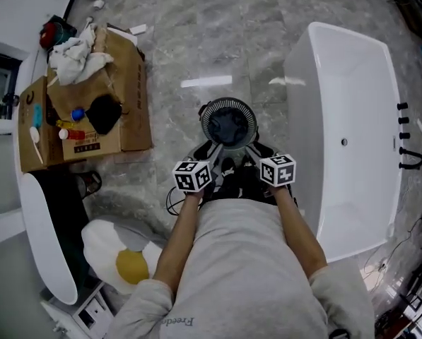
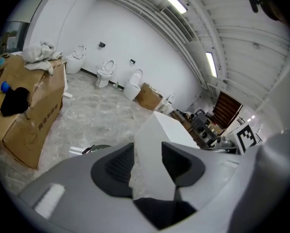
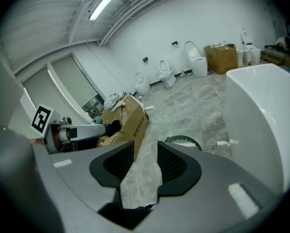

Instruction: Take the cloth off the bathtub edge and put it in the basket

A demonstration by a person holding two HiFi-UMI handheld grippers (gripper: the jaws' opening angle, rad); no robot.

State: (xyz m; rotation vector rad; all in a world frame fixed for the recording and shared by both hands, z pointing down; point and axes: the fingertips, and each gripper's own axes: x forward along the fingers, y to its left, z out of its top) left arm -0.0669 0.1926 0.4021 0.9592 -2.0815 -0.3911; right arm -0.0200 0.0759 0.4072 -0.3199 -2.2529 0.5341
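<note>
Two grey hand-held tongs with marker cubes reach forward from a person (image 1: 246,274) in a light grey shirt in the head view. The left gripper (image 1: 209,154) and the right gripper (image 1: 257,152) sit side by side, just on the near side of a round dark mesh basket (image 1: 228,102). A dark blue-grey bundle, which looks to be the cloth (image 1: 228,127), lies inside the basket. A long white bathtub (image 1: 352,104) stands right of the basket. An open brown cardboard box (image 1: 129,97) topped with crumpled white rags (image 1: 76,58) stands left of it. A fried-egg-shaped cushion (image 1: 122,256) lies well to the near left of the basket, on the grey marble floor (image 1: 189,48).

In the left gripper view, the two dark jaws stand apart with nothing between them. A corner of the bathtub shows through the gap. Only a sliver of the basket's rim peeks above the left jaw. The cardboard box lies left of the basket, and a row of white toilets (image 2: 106,72) lines the wall far beyond it.

In the right gripper view, these jaws also stand apart and empty, with bare floor showing in the gap. The basket sits just past the right jaw, with the bathtub on its right and the cardboard box on its left. The left gripper's marker cube shows further left.
</note>
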